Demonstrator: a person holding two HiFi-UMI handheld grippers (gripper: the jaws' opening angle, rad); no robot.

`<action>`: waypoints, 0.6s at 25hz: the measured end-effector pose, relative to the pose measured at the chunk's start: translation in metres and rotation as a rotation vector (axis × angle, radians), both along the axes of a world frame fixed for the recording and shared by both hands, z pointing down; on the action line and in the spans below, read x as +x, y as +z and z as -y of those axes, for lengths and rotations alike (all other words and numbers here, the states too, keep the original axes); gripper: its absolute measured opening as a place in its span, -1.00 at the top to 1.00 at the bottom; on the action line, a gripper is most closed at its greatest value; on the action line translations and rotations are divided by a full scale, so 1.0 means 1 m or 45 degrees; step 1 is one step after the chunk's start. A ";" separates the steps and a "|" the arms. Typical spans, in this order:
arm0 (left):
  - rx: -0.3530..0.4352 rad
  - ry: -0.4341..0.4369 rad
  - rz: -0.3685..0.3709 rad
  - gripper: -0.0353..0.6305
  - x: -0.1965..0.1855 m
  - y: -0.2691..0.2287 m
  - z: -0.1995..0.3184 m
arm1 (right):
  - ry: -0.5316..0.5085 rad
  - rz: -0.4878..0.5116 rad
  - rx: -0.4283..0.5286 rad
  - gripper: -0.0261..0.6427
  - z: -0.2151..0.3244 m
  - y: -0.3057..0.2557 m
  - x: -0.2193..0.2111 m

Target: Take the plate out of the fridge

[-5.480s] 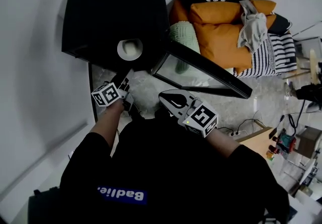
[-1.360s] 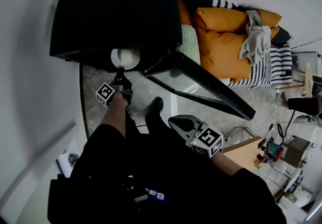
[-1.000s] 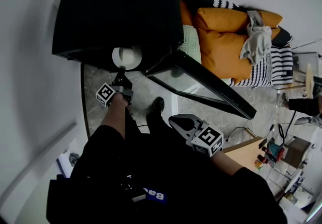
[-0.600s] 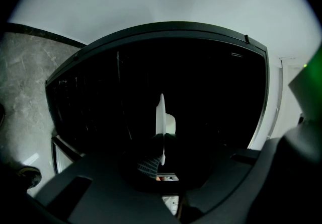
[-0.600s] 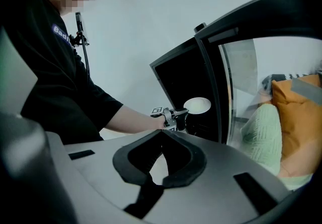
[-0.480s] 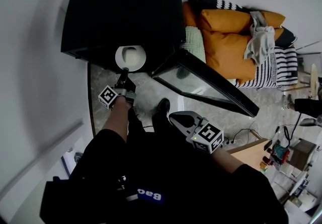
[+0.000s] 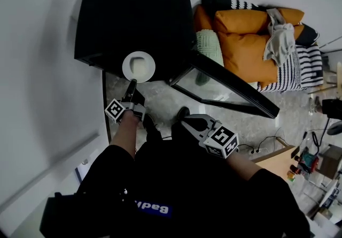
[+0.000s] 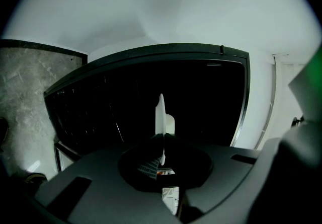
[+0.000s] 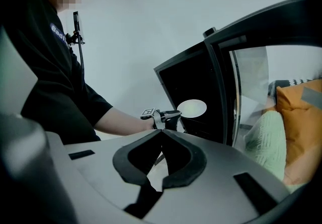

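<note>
In the head view the white plate (image 7: 139, 66) hangs at the front edge of the black fridge (image 7: 133, 12). My left gripper (image 7: 132, 83) is shut on its near rim. In the left gripper view the plate (image 8: 160, 115) stands edge-on between the jaws of that gripper (image 8: 162, 140), with the dark fridge interior behind it. My right gripper (image 7: 188, 122) is close to my body, shut and empty. From the right gripper view I see its closed tips (image 9: 162, 131), and beyond them the plate (image 9: 191, 108) held by the left gripper (image 9: 173, 113).
The fridge's glass door (image 7: 219, 84) stands open to the right of the plate. A white wall (image 7: 43, 71) runs along the left. Orange cushions (image 7: 246, 39) and a green pillow (image 7: 209, 44) lie behind the door. The floor (image 7: 160, 98) is marble; cables and small items (image 7: 299, 162) lie at the right.
The left gripper has risen and drawn back from the fridge with the plate in it. The right gripper has hardly moved.
</note>
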State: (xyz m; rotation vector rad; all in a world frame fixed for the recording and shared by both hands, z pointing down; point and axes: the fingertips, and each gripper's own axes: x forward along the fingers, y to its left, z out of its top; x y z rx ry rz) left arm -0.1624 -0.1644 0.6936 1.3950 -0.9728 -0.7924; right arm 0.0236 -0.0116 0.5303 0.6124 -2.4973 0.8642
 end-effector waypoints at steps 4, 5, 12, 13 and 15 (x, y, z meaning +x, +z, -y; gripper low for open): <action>0.037 0.034 -0.005 0.85 0.000 -0.021 -0.007 | 0.004 0.004 0.032 0.90 0.002 -0.005 -0.004; 0.050 0.047 -0.011 0.85 0.002 -0.028 -0.008 | 0.008 0.004 0.038 0.90 0.004 -0.007 -0.006; 0.107 0.098 -0.060 0.86 0.007 -0.073 -0.017 | 0.019 0.019 0.087 0.90 0.007 -0.010 -0.011; 0.110 0.102 -0.063 0.85 0.007 -0.077 -0.019 | 0.026 0.018 0.089 0.90 0.009 -0.013 -0.013; 0.113 0.111 -0.069 0.86 0.005 -0.084 -0.021 | 0.036 0.016 0.088 0.90 0.012 -0.017 -0.016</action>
